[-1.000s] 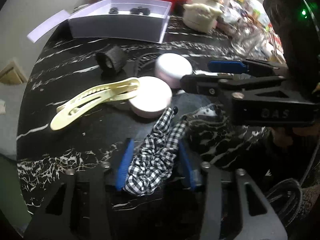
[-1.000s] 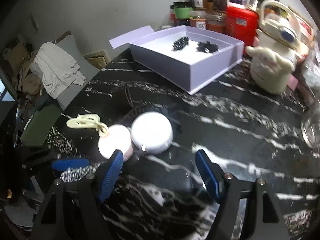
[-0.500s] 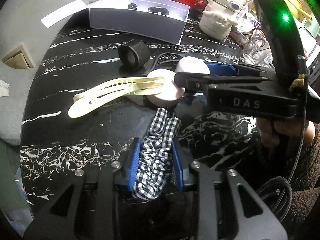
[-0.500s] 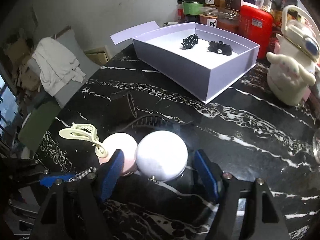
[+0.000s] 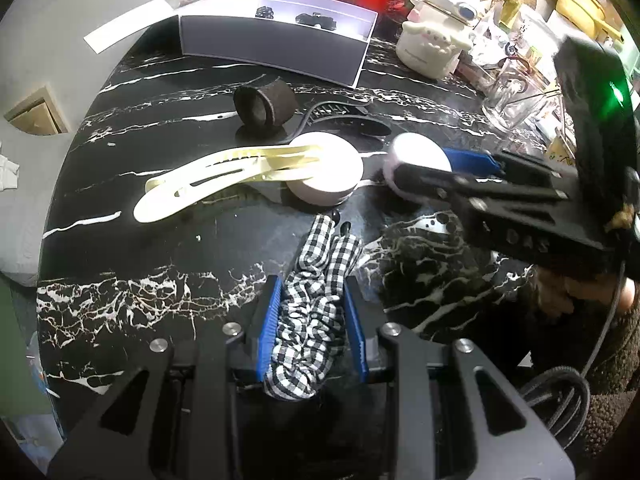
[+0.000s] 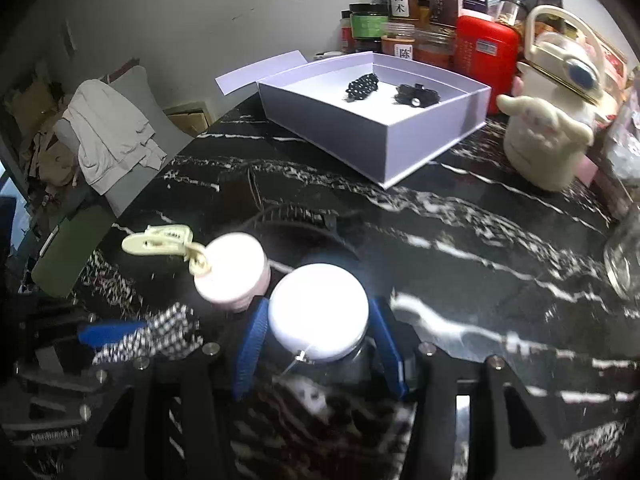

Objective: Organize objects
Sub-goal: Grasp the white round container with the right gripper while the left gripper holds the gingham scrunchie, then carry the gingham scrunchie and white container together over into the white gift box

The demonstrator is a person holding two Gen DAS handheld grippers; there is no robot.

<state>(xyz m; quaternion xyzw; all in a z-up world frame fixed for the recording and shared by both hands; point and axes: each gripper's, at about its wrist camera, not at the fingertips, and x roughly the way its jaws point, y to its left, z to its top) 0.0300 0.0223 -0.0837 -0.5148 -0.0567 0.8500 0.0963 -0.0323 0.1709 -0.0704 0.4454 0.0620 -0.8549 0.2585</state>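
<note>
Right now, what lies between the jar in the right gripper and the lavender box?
In the right wrist view, a black comb lies just beyond the white-lidded jar; past it, bare marble table up to the lavender box.

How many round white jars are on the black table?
2. One white jar sits between the closing fingers of the right gripper. The other jar stands just left of it, with the yellow hair clip resting on its lid.
</note>
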